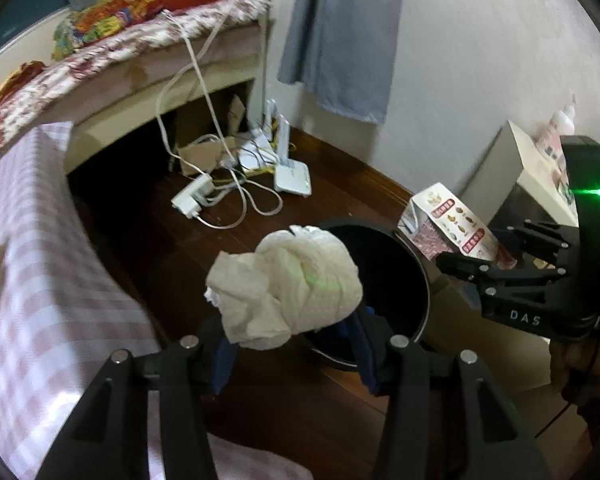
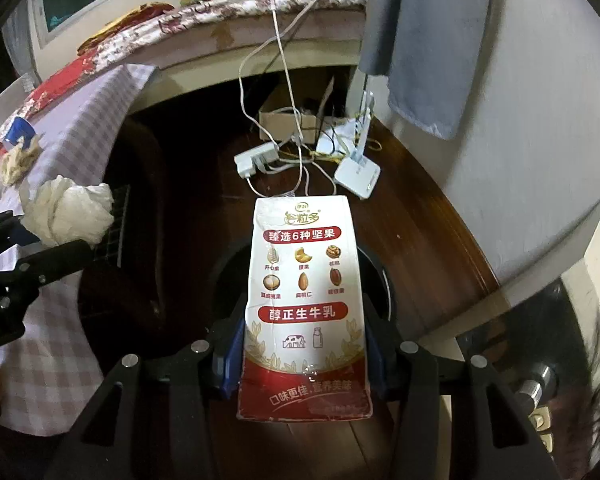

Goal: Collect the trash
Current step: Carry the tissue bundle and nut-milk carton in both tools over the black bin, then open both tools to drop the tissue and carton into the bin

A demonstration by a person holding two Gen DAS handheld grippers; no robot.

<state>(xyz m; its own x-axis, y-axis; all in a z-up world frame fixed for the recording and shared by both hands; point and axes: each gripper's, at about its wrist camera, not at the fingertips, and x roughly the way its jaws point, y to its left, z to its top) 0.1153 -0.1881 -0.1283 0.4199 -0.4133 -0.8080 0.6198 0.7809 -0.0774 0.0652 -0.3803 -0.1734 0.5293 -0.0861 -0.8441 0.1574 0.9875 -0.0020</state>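
Observation:
My left gripper [image 1: 296,340] is shut on a crumpled white tissue wad [image 1: 288,284], held just over the near-left rim of a round black trash bin [image 1: 400,276] on the dark wood floor. My right gripper [image 2: 304,356] is shut on a white and red milk carton [image 2: 304,300], gripped by its sides above the same bin [image 2: 384,280]. In the left wrist view the carton [image 1: 448,224] hangs at the bin's far right edge in the right gripper [image 1: 460,252]. From the right wrist camera the tissue [image 2: 68,212] and the left gripper [image 2: 48,248] sit at the left.
A table with a pink checked cloth [image 1: 40,260] stands to the left, with scraps [image 2: 18,160] on it. Behind the bin lie white cables, a power strip [image 1: 192,196] and a router [image 1: 292,176]. A bed [image 1: 140,48] runs along the back; a pale box [image 1: 516,168] sits at right.

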